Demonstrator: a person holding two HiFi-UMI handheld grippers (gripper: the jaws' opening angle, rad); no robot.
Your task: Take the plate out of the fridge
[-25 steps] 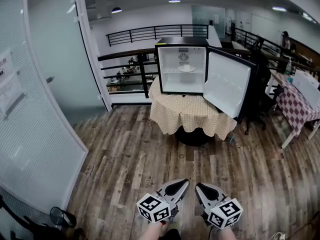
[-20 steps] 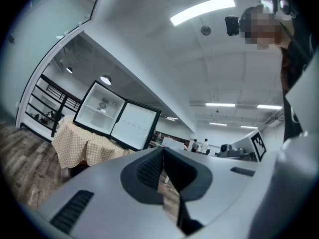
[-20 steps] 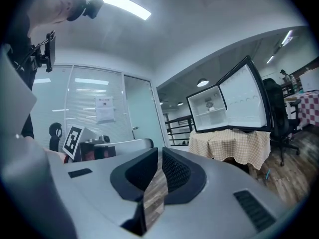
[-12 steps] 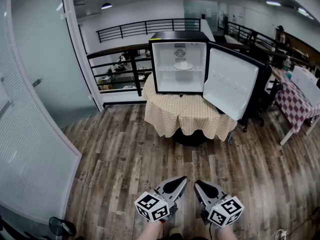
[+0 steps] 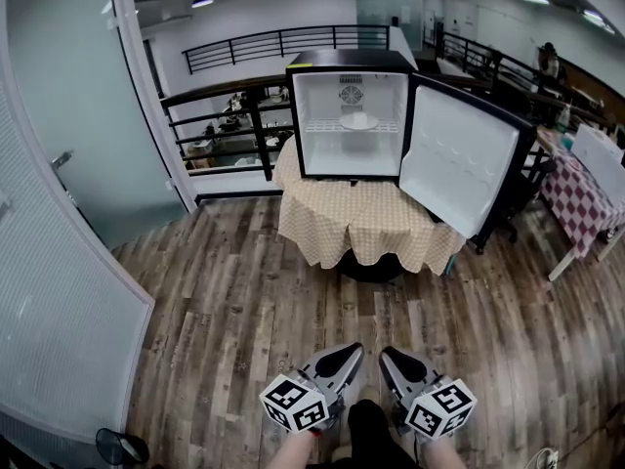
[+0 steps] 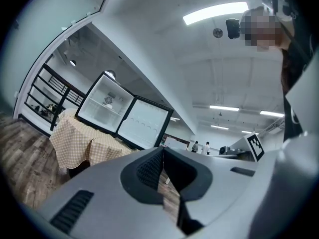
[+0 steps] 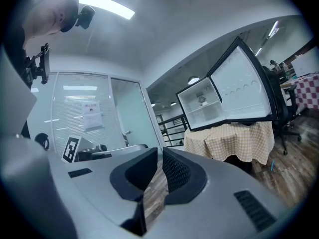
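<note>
A small black fridge (image 5: 349,62) stands on a round table with a checked cloth (image 5: 361,218), its door (image 5: 459,159) swung open to the right. Inside, a white plate (image 5: 358,121) rests on the wire shelf. The fridge (image 6: 102,103) shows far off in the left gripper view, and the fridge (image 7: 202,106) appears likewise in the right gripper view. Both grippers hang low near my body, well short of the table: left gripper (image 5: 350,352) and right gripper (image 5: 388,357), each with jaws together and nothing between them.
A glass partition (image 5: 59,213) runs along the left. A black railing (image 5: 225,115) stands behind the table. A chair and a red checked table (image 5: 586,203) stand at the right. Wooden floor (image 5: 293,301) lies between me and the fridge.
The fridge and table have grown slightly larger and shifted in view as I advanced toward them. Both grippers kept their place near my body, jaws unchanged.
</note>
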